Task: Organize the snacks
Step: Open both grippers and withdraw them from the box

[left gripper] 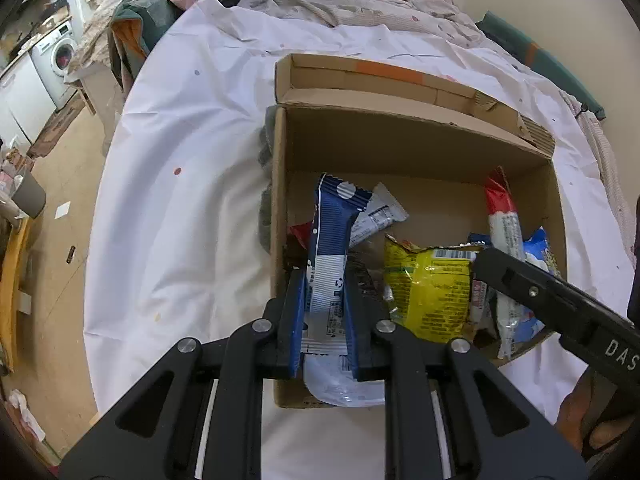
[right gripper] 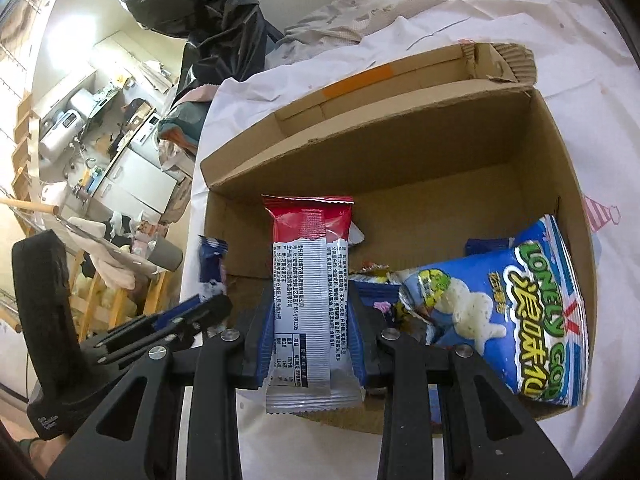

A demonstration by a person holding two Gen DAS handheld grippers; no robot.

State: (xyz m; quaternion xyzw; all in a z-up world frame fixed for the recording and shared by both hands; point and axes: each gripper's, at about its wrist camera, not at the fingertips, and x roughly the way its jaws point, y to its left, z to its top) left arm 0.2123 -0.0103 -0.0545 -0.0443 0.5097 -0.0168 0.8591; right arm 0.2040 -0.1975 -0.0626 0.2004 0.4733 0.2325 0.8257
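Note:
An open cardboard box (left gripper: 416,148) (right gripper: 400,136) sits on a white sheet. My left gripper (left gripper: 325,276) is shut on a blue-and-white snack packet (left gripper: 330,248), held upright over the box's near left corner. My right gripper (right gripper: 310,300) is shut on a red-and-white snack packet (right gripper: 310,264), held upright over the box's near edge. In the left wrist view the right gripper (left gripper: 492,260) reaches in from the right with the red-and-white packet (left gripper: 502,216). In the right wrist view the left gripper (right gripper: 212,300) shows at left with the blue packet (right gripper: 212,260). A yellow bag (left gripper: 432,292) and a blue Lonely God bag (right gripper: 508,312) lie inside.
The white sheet (left gripper: 180,208) covers a bed, with rumpled bedding (left gripper: 340,4) and a dark garment (right gripper: 216,12) behind the box. The bed's left edge drops to the floor (left gripper: 56,248). A washing machine (left gripper: 56,60) stands far left.

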